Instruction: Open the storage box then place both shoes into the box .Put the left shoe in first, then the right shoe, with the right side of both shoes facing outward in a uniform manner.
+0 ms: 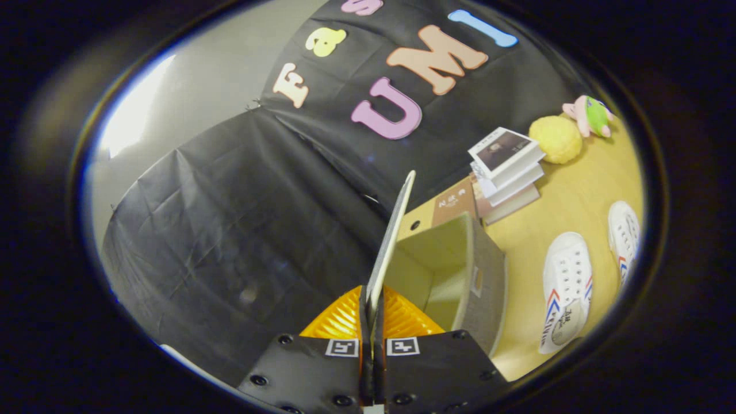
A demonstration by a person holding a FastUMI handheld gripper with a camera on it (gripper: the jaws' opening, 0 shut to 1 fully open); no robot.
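In the gripper view, the hand-held gripper (pixel 372 313) has its two orange fingers (pixel 339 319) pressed together on the thin edge of the lid (pixel 394 236), pinching it so the panel stands raised, seen edge-on and running away from the fingers toward the black cloth wall. There is one storage box (pixel 460 270), just ahead of the fingers and to their right: cardboard, pale cream inside, grey-brown outside, its mouth open and nothing visible inside. A brown and yellow flat part of the box (pixel 443 207) shows behind it.

Two shoes lie on the yellow wooden surface (pixel 575 190), beyond the box and apart from it. The nearer shoe (pixel 566 290) is white canvas with white laces and red and blue chevron stripes on its side. The farther shoe (pixel 625 236) looks the same, and lies beside the first with a gap between them.

One stack of books (pixel 506 172) sits near the box's far corner. Past it are one yellow fuzzy ball (pixel 555 139) and one pink and green plush toy (pixel 589 115)
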